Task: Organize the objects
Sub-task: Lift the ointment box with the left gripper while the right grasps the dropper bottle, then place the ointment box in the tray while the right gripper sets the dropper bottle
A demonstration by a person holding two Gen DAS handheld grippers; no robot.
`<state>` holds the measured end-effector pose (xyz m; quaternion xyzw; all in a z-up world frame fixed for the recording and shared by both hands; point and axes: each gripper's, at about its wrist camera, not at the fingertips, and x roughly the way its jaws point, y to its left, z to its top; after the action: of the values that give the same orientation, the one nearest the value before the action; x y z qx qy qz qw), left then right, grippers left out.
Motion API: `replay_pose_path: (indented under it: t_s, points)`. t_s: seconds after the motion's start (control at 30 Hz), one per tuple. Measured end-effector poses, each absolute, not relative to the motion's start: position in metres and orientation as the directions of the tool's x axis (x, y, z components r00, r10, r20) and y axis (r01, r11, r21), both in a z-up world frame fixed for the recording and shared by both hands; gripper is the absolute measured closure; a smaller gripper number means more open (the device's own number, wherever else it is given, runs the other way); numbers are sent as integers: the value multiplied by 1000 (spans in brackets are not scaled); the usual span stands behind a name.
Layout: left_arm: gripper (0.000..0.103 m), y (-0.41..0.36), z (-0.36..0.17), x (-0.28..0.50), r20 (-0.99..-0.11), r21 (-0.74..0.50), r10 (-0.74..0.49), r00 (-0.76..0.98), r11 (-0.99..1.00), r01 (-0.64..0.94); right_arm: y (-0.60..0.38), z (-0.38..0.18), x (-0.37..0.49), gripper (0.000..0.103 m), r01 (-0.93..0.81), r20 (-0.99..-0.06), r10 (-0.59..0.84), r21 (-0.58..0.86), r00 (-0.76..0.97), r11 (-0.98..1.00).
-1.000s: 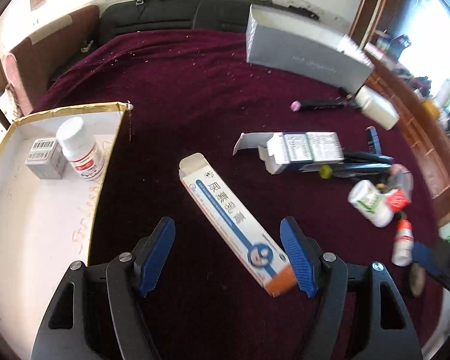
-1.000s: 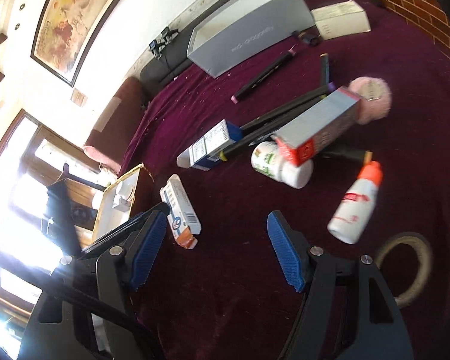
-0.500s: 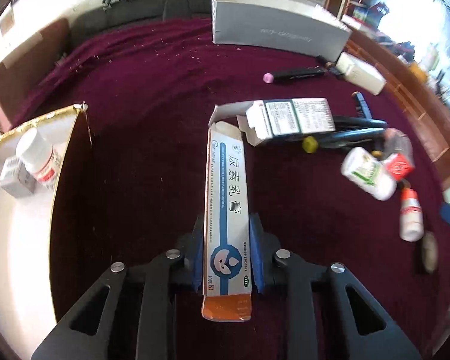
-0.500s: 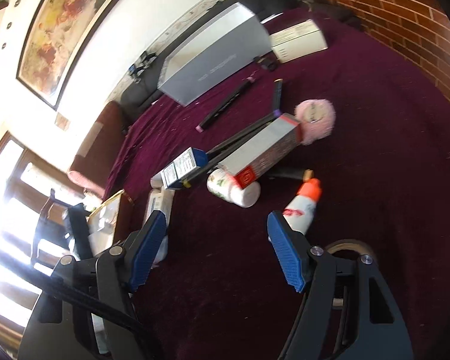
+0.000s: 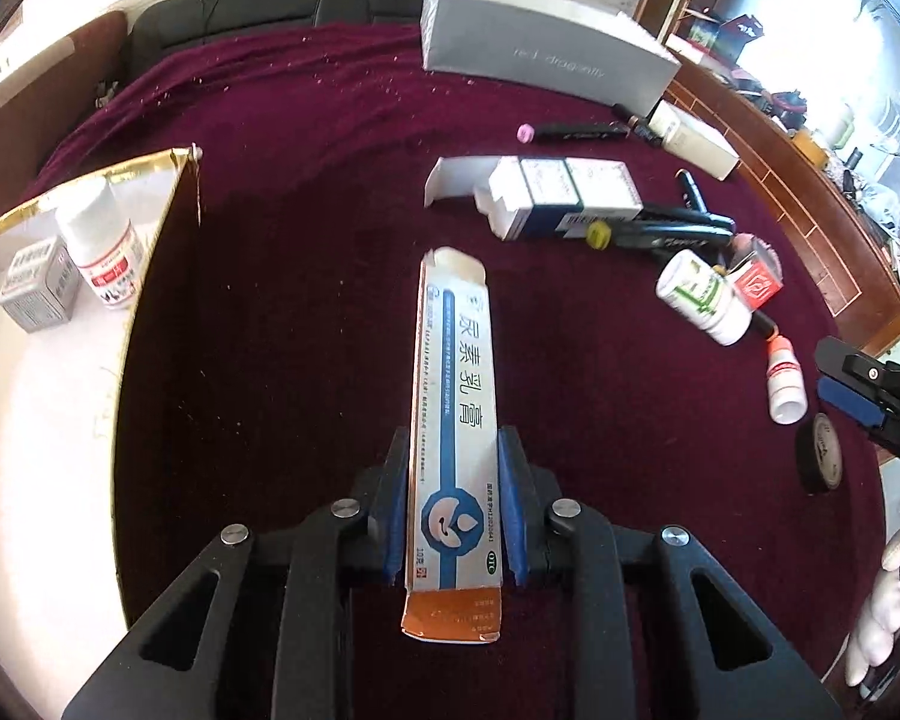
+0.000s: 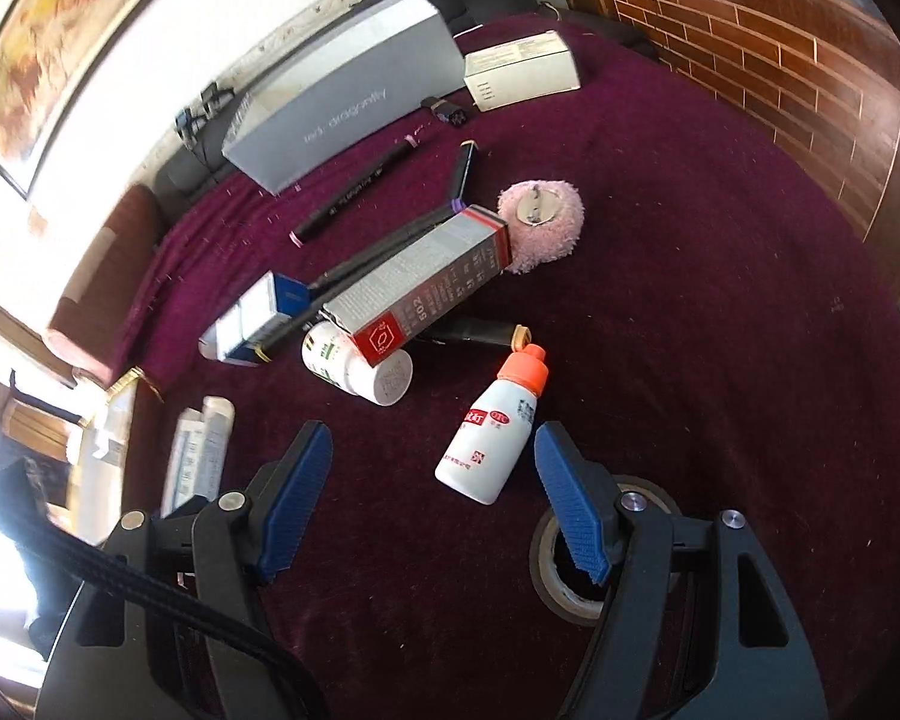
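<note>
Left gripper (image 5: pixel 453 510) pinches ointment carton (image 5: pixel 455 420) lengthwise, prob. for gold-rimmed tray (image 5: pixel 42 420) at frame left; right gripper (image 6: pixel 432 498) spread, over orange-capped bottle (image 6: pixel 495 429).

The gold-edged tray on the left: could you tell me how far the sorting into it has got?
Done: the gold-edged tray already holds a white bottle and a small grey box.
In hand: the left gripper is shut on the long ointment box.
Left: the orange-capped bottle, the green-label bottle, the red-ended box, markers and tape lie on the cloth; the right gripper is open and holds nothing.

Maroon cloth (image 5: pixel 306 138), white-blue box (image 5: pixel 453 396)
</note>
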<state>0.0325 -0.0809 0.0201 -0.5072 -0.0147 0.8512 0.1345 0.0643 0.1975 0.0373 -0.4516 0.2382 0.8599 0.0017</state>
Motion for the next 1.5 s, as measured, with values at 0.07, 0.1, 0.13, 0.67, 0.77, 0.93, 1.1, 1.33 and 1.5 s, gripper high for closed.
replay_pose_path:
  t_s: [0.07, 0.1, 0.13, 0.67, 0.77, 0.93, 1.1, 1.33, 1.5]
  points:
    - [80, -79, 20, 34, -857, -143, 229, -461, -966, -214, 192, 34, 59, 33, -228, -798, -186, 373, -574, -899]
    - [79, -77, 19, 35, -856, -134, 223, -467, -967, -215, 191, 30, 55, 33, -235, -807, -176, 361, -563, -902]
    - [76, -76, 19, 36, -853, -130, 220, -473, -968, -217, 191, 27, 52, 33, -243, -815, -168, 351, -554, -904]
    - [82, -76, 20, 49, -807, -203, 322, -495, -939, -279, 197, 15, 62, 78, -309, -847, -72, 270, -527, -912]
    - [82, -84, 30, 59, -790, -232, 349, -503, -931, -282, 196, 16, 69, 78, -297, -828, -124, 330, -547, -896]
    - [82, -102, 56, 79, -749, -280, 399, -529, -914, -294, 186, 28, 85, 78, -234, -772, -245, 451, -587, -861]
    - [82, -126, 73, 88, -722, -306, 408, -558, -913, -271, 157, 51, 91, 78, -142, -743, -290, 458, -604, -877]
    - [82, -174, 92, 104, -682, -323, 392, -617, -919, -227, 118, 66, 96, 78, -70, -739, -283, 406, -612, -911]
    - [82, -224, 106, 106, -660, -310, 332, -673, -937, -158, 82, 85, 94, 78, 27, -721, -331, 399, -608, -917]
